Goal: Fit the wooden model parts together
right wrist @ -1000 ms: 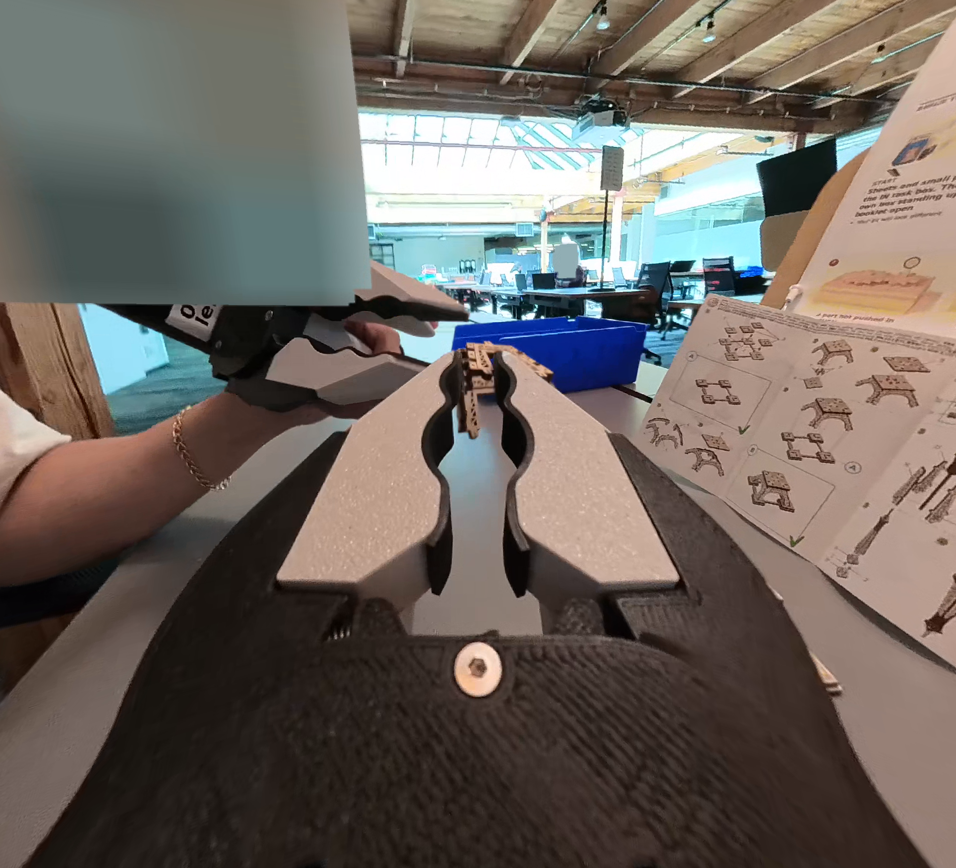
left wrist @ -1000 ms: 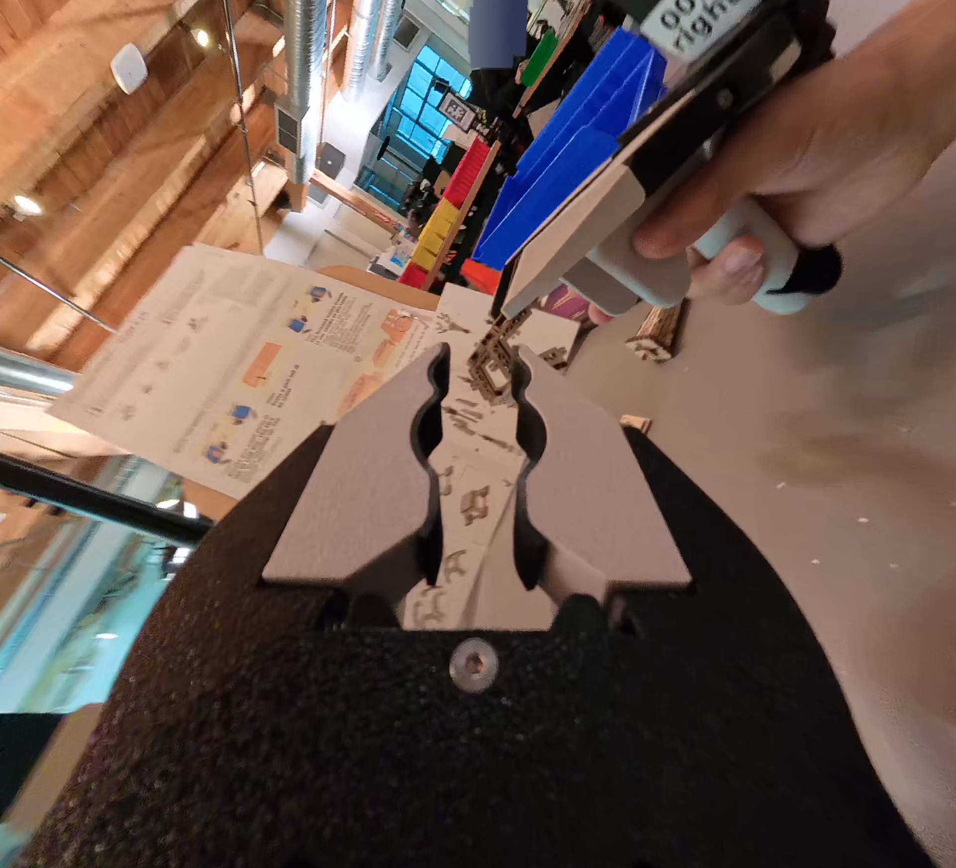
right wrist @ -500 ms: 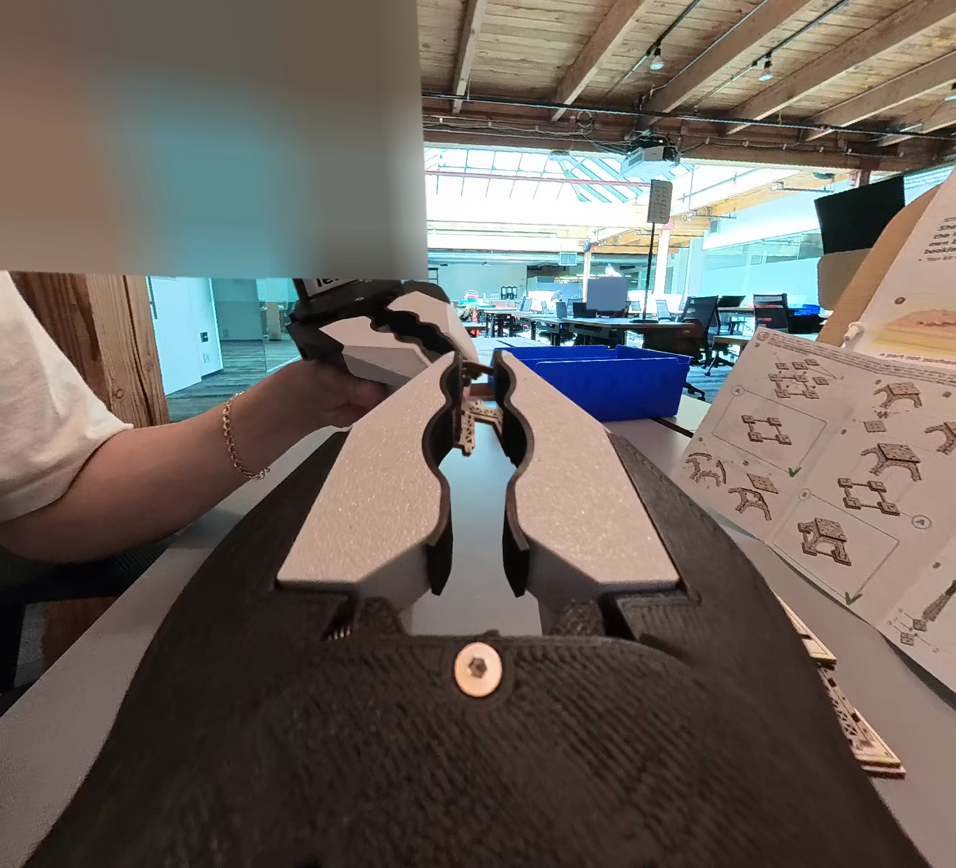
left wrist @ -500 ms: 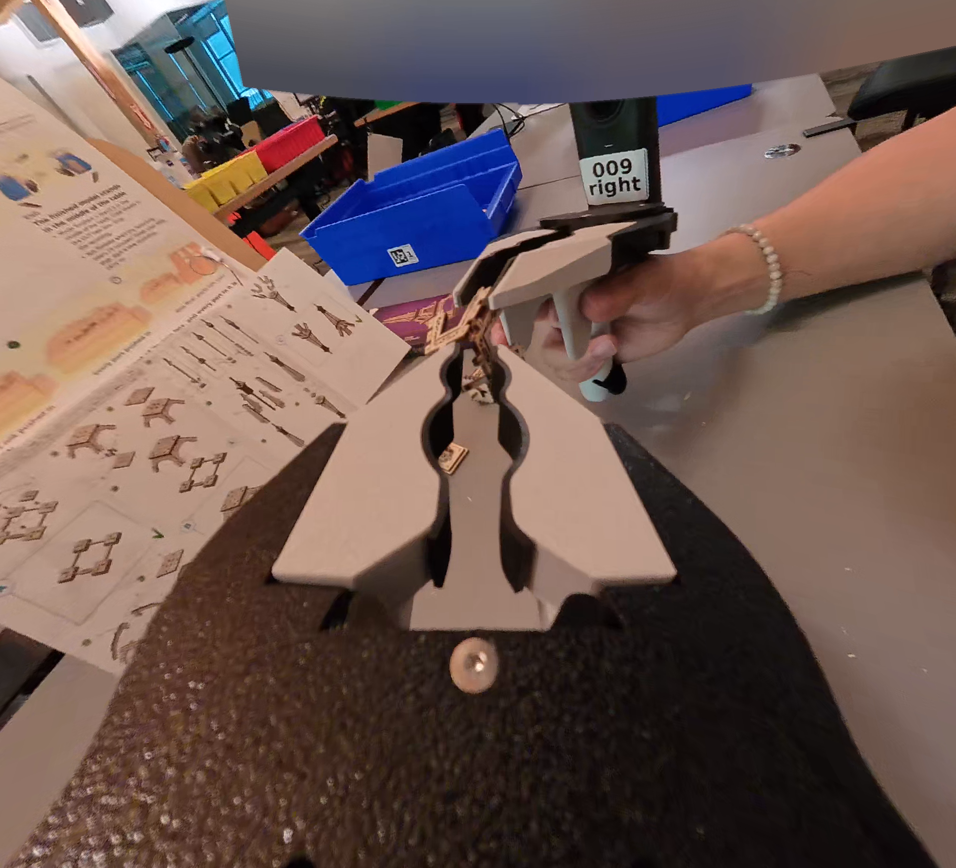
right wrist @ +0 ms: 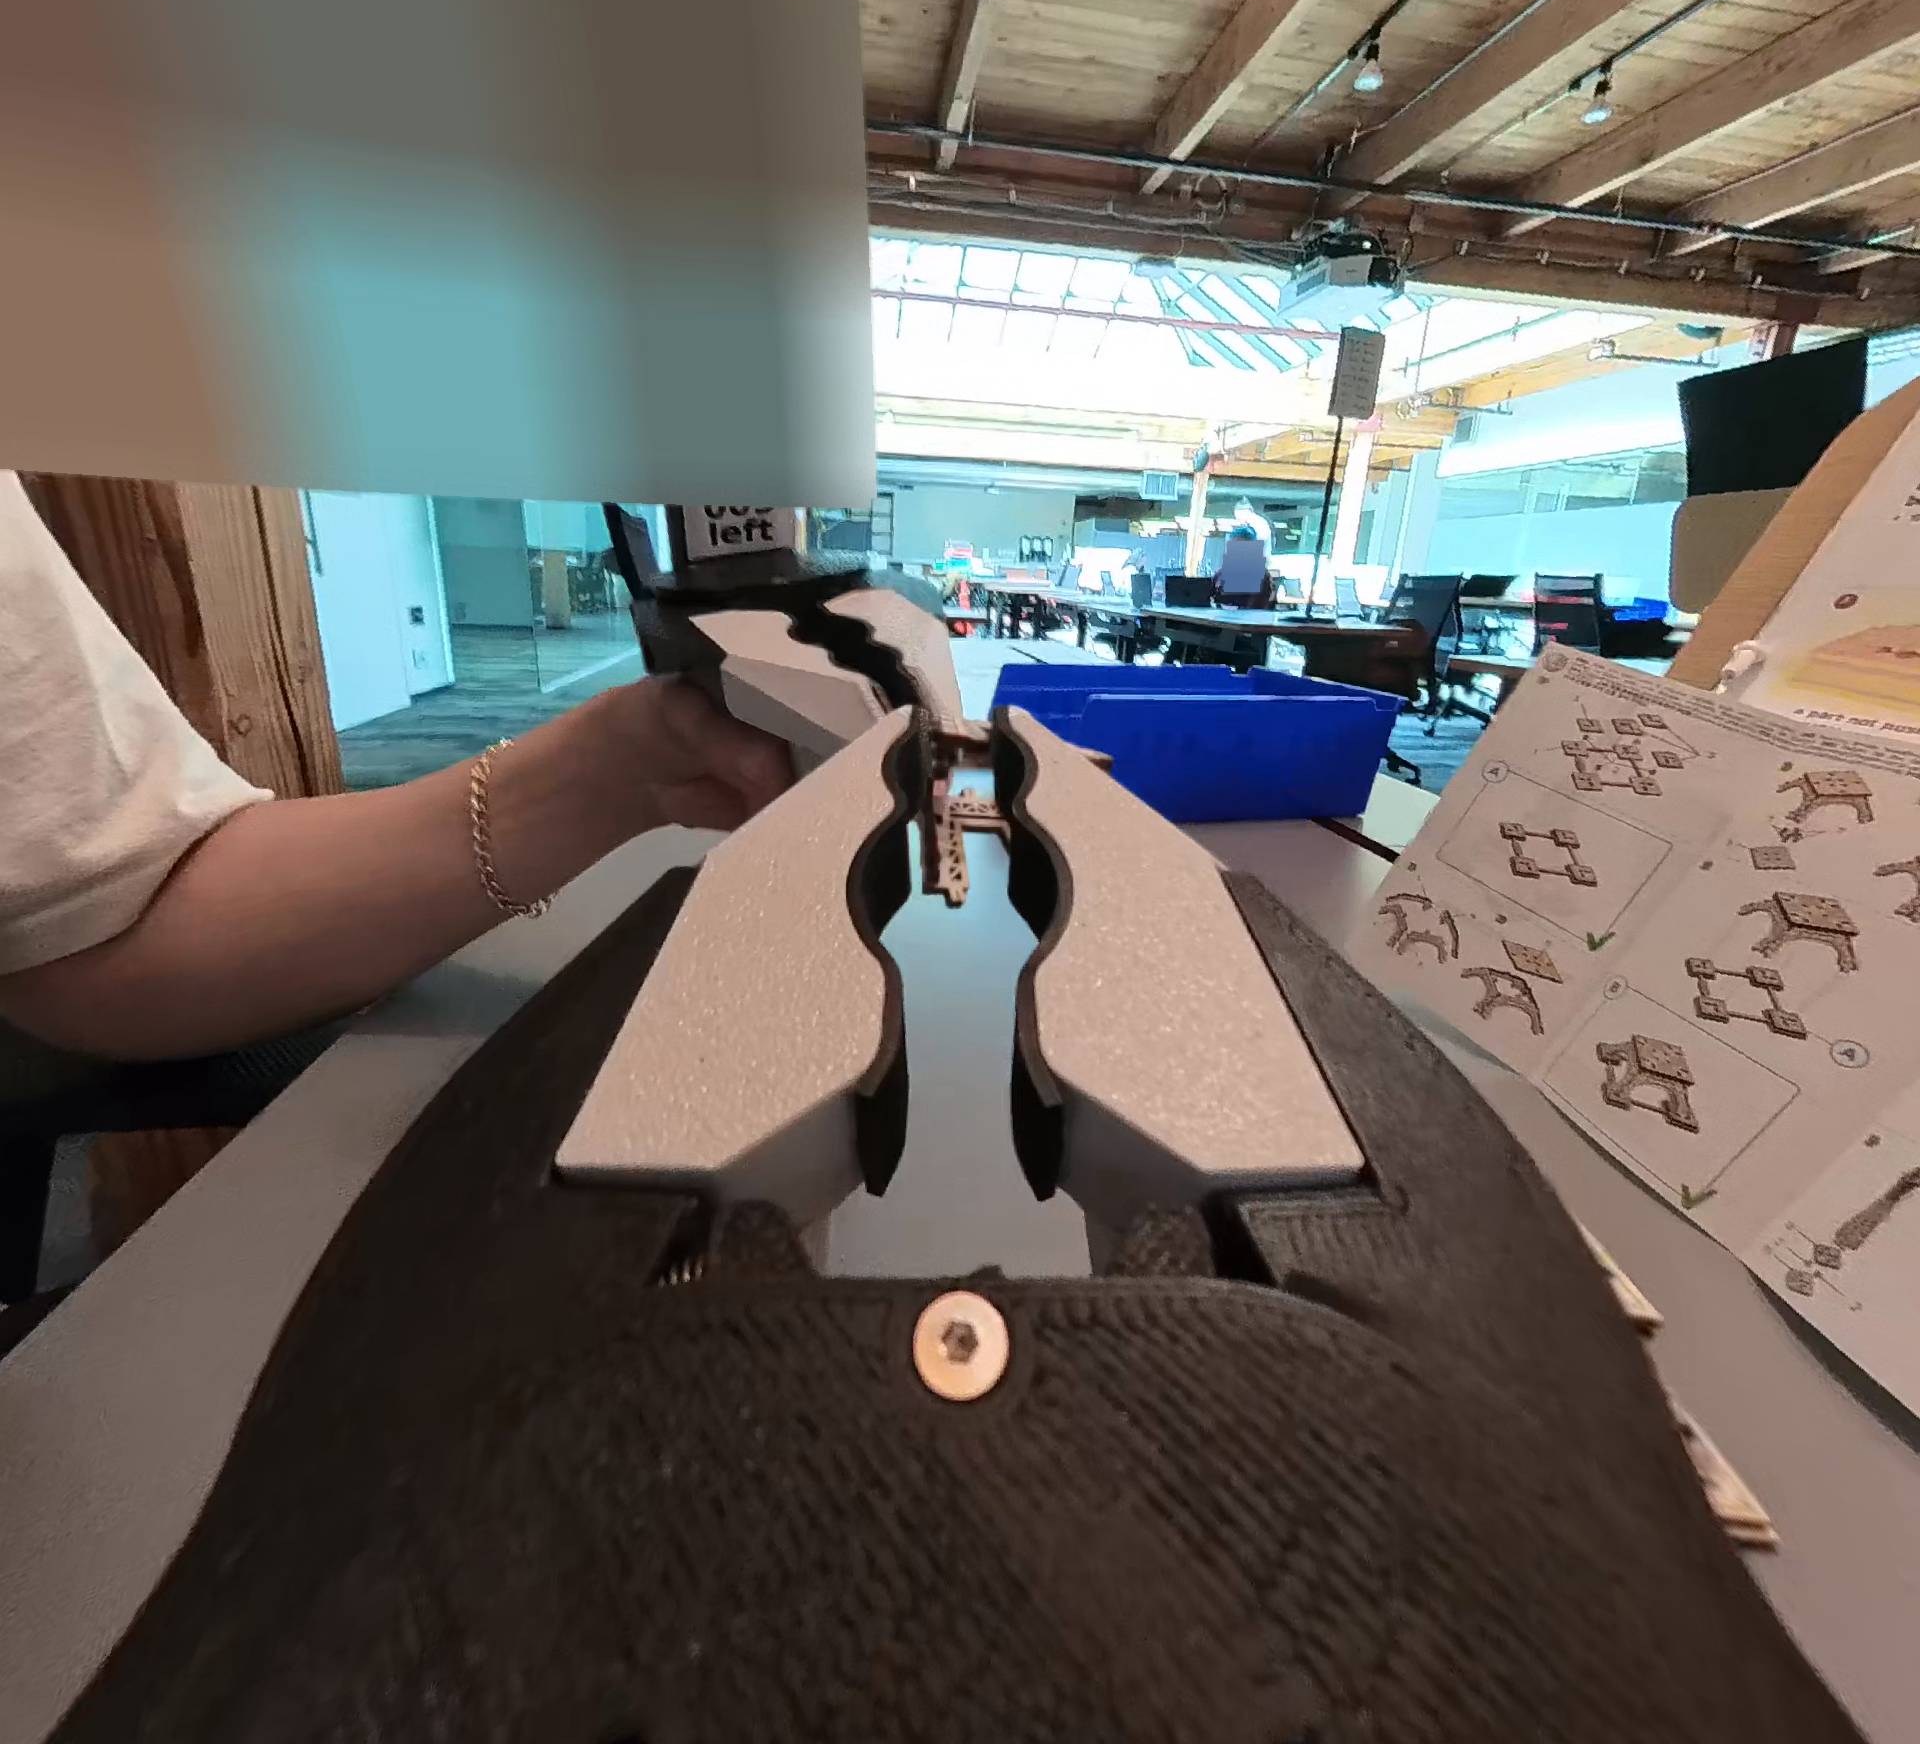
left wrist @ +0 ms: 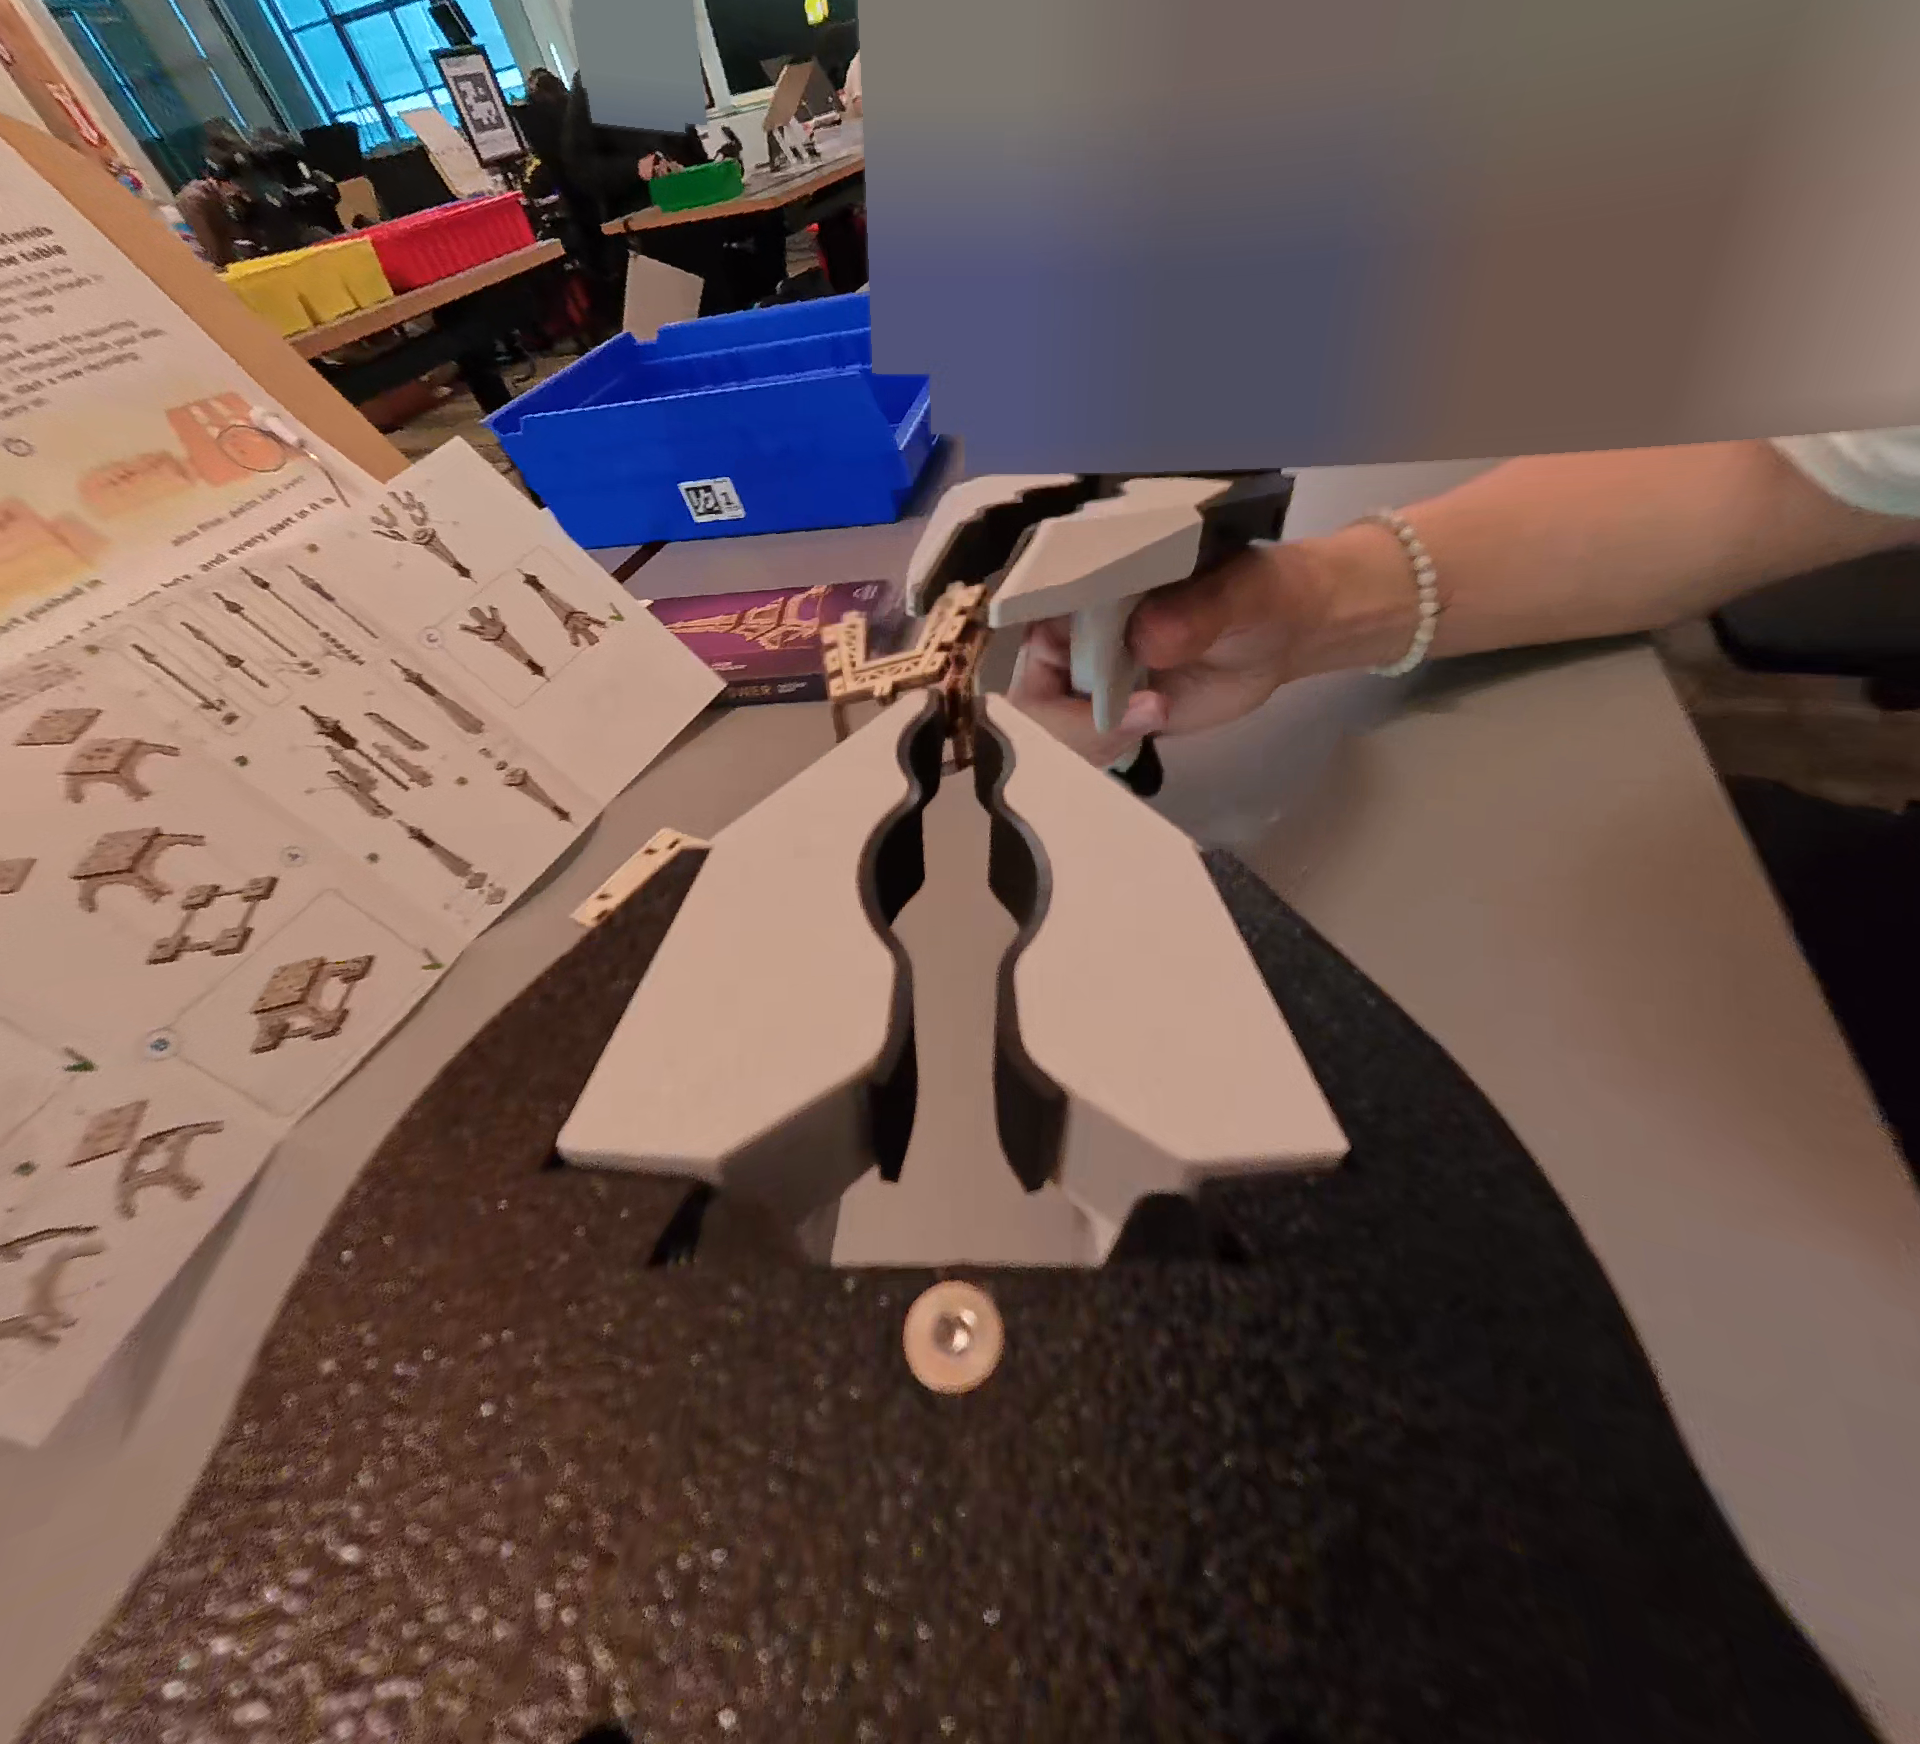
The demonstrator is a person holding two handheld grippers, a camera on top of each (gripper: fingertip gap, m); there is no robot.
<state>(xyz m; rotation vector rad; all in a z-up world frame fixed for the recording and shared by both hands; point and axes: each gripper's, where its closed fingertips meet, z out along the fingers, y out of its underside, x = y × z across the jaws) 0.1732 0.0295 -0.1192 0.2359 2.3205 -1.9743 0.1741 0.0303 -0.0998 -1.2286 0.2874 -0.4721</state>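
A small light-brown lattice wooden model (left wrist: pixel 896 664) is held in the air above the grey table (left wrist: pixel 1507 915). My left gripper (left wrist: pixel 953 720) is shut on its lower end, with the tips pinching a thin wooden leg. My right gripper (left wrist: pixel 961 588) comes in from the upper right and is shut on the model's top. In the right wrist view the right gripper (right wrist: pixel 956 730) is closed on the wooden model (right wrist: pixel 951 853), which hangs between the fingers. The left gripper (right wrist: pixel 914 692) meets it from the left, in a person's hand.
Printed instruction sheets (left wrist: pixel 260 759) stand at the left, and they show at the right in the right wrist view (right wrist: pixel 1662 915). A blue bin (left wrist: pixel 717 437) and a purple box (left wrist: pixel 769 640) sit behind the model. A loose wooden piece (left wrist: pixel 639 873) lies on the table.
My left gripper has swung from a rolled, upward-looking pose to level and has moved onto the model held by the right gripper. The right gripper kept its hold and dropped slightly.
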